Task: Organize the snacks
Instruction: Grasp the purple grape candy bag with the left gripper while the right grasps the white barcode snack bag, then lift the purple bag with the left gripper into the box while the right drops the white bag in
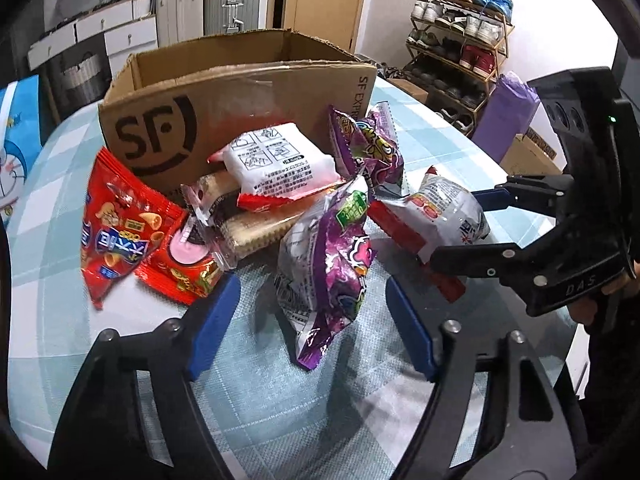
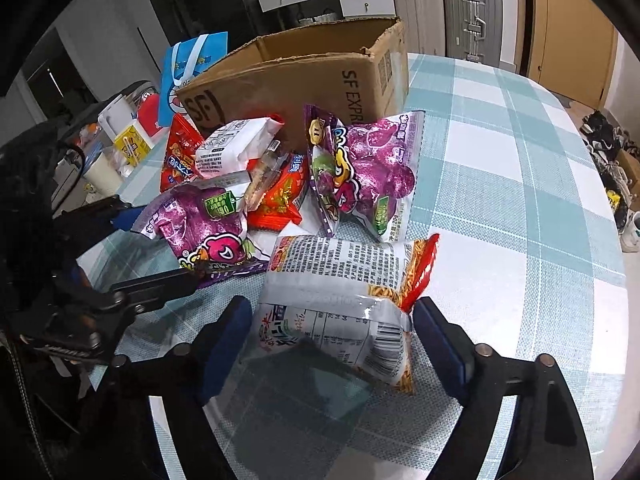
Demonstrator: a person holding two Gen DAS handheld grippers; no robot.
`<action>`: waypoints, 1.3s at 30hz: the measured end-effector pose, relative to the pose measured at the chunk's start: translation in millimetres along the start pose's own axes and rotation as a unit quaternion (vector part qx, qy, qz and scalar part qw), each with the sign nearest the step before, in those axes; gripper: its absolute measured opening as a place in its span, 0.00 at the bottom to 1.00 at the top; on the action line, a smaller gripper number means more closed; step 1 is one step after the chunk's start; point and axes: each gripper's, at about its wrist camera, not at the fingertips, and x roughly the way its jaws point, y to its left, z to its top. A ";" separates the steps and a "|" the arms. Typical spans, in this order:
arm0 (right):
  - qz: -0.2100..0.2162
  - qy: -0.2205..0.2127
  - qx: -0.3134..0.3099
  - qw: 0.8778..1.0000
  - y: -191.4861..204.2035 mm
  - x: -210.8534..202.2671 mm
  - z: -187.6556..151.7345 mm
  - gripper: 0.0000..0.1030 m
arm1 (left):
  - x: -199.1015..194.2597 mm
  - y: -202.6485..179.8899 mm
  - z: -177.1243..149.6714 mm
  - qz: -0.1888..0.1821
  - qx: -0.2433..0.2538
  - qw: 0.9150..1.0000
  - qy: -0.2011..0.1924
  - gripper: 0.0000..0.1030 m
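Jaws of both grippers are standing apart: left gripper [image 1: 308, 316] straddling a purple candy bag [image 1: 324, 264], right gripper [image 2: 332, 344] flanking a white noodle packet [image 2: 340, 300] near the table [image 2: 520, 200] edge, pads not visibly pressing. Both packs are looking light, crinkly and slippery, so gripping across the puffed middle seems best.

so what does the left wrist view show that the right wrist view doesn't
Only the left wrist view: a shoe rack and a purple roll. Only the right wrist view: a yellow carton and a white cup at the table's far left. Both: the cardboard box, the snack pile, a purple candy bag between the left gripper's fingers, and a white noodle packet between the right gripper's.
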 end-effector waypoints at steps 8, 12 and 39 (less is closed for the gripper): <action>0.001 -0.003 -0.003 1.000 0.1 -1.4 -0.4 0.80 | 12.5 -0.6 -0.7 -0.011 -0.013 1.000 0.003 0.52; -0.002 -0.004 -0.006 1.000 1.8 -2.3 -0.9 0.77 | 18.6 -3.7 -0.3 -0.018 -0.021 1.000 0.003 0.44; 0.015 -0.072 -0.031 0.997 1.5 -39.0 -0.2 0.59 | -30.0 0.9 4.0 -0.033 -0.020 0.998 -0.059 0.36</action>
